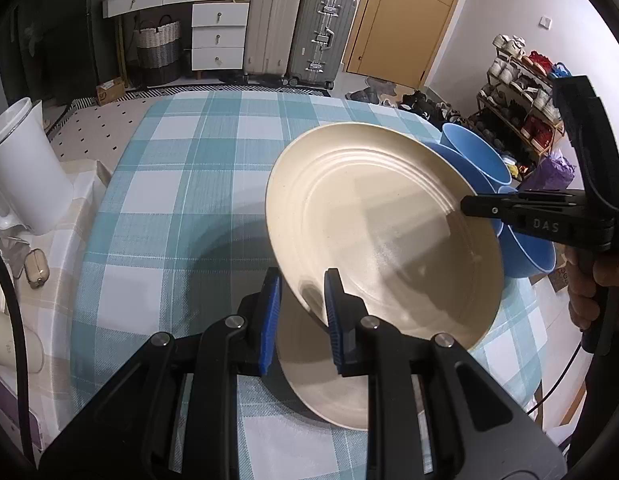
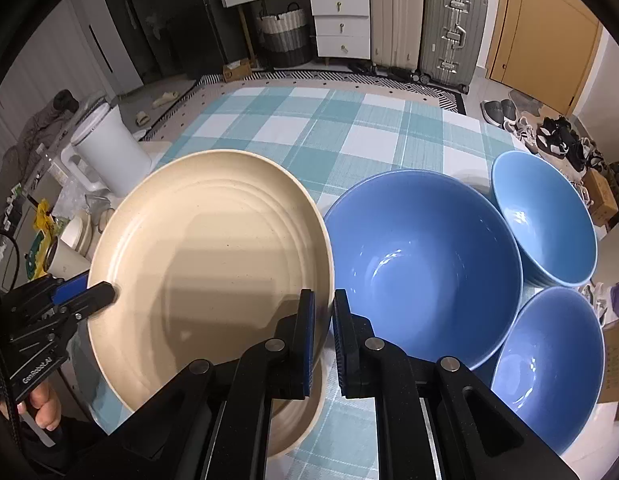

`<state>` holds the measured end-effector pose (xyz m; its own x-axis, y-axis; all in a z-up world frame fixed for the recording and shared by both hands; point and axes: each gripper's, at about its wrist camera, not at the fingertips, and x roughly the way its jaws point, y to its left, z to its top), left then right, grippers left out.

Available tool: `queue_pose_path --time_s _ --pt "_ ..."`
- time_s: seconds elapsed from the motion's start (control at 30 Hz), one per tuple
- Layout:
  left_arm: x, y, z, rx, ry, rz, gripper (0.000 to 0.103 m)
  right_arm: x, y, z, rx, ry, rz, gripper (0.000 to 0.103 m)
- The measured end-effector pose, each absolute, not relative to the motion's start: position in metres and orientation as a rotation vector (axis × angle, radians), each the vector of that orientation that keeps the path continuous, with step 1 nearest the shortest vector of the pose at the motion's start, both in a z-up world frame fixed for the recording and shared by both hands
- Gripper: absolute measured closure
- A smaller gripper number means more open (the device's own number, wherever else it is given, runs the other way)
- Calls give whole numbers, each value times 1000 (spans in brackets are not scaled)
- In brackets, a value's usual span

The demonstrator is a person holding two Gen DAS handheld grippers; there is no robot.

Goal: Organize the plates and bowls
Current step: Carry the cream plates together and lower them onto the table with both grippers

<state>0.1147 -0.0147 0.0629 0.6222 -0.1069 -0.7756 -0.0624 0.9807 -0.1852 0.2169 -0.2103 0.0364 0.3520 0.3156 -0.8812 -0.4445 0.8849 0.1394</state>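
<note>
A cream plate hangs tilted above the table, held by both grippers at opposite rims. My left gripper is shut on its near rim, which runs between the blue pads. My right gripper is shut on the plate's right rim, and its tip shows at the right. The left gripper shows at the left, clamped on the rim. A second cream plate lies on the cloth under the held one, mostly hidden. Three blue bowls stand upright to the right.
A teal and white checked cloth covers the table. A white jug and small items stand on a side surface at the left. Suitcases, drawers and a shoe rack line the room behind.
</note>
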Motion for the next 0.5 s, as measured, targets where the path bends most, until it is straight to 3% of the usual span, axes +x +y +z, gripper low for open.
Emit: queue_pose_path --time_s 0.5 --pt "114 -22 46 -160 915 -49 85 188 -233 25 -38 1075 491 93"
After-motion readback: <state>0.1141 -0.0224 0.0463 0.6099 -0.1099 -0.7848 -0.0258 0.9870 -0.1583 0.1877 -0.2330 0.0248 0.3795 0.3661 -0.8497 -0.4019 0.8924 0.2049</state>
